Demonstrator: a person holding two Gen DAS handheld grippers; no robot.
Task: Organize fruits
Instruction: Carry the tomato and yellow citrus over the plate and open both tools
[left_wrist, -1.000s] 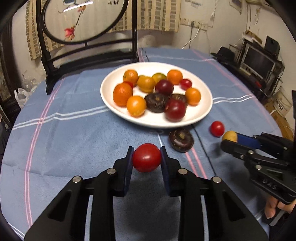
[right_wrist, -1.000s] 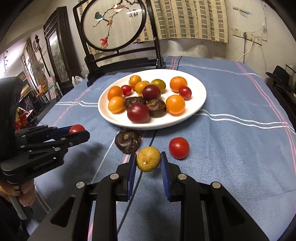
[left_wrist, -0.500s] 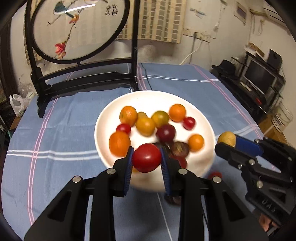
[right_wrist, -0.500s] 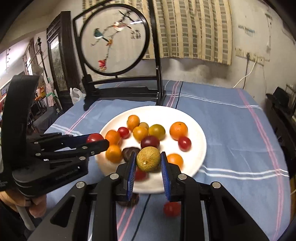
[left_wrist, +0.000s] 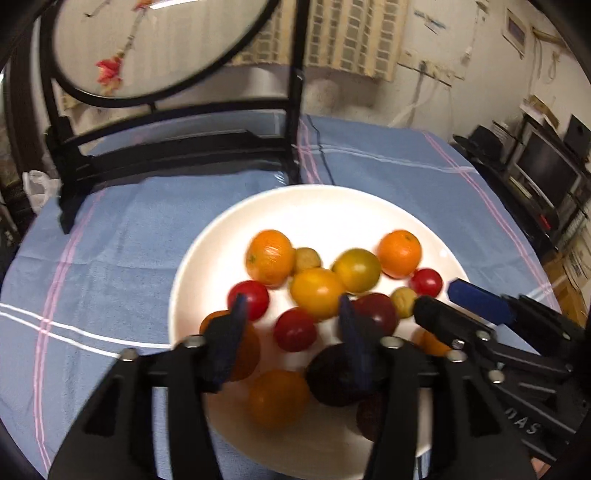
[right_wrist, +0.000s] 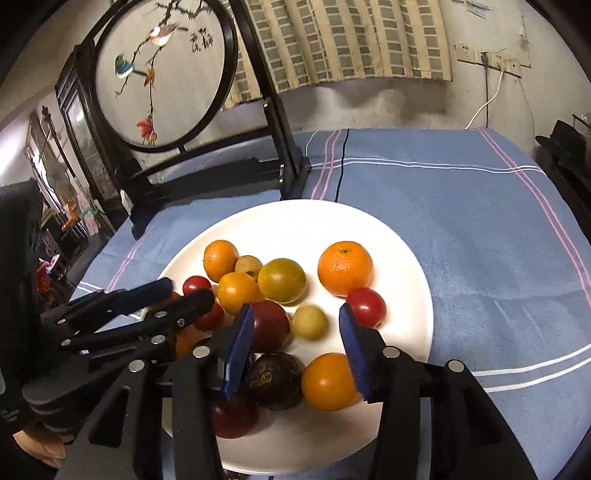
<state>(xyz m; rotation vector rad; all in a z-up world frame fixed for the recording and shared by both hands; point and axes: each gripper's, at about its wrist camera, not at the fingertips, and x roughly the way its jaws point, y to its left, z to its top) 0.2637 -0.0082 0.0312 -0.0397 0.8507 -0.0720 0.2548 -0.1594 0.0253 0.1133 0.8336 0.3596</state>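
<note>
A white plate (left_wrist: 325, 214) (right_wrist: 317, 225) on the blue tablecloth holds several fruits: oranges, red tomatoes, dark passion fruits and yellow-green ones. My left gripper (left_wrist: 291, 317) is open above the plate, and a red tomato (left_wrist: 295, 329) lies on the plate between its fingers. My right gripper (right_wrist: 297, 325) is open above the plate, and a small yellow-green fruit (right_wrist: 309, 322) lies between its fingers. Each gripper also shows in the other's view, the right one (left_wrist: 454, 306) and the left one (right_wrist: 184, 291), both open.
A black wooden stand (right_wrist: 207, 173) with a round embroidered screen stands just behind the plate. The tablecloth (right_wrist: 461, 206) stretches to the right of the plate. Shelves and a monitor (left_wrist: 546, 166) stand past the table's right edge.
Both grippers moved forward over the plate and opened. The red tomato dropped from the left gripper and the yellow-green fruit from the right one onto the plate.
</note>
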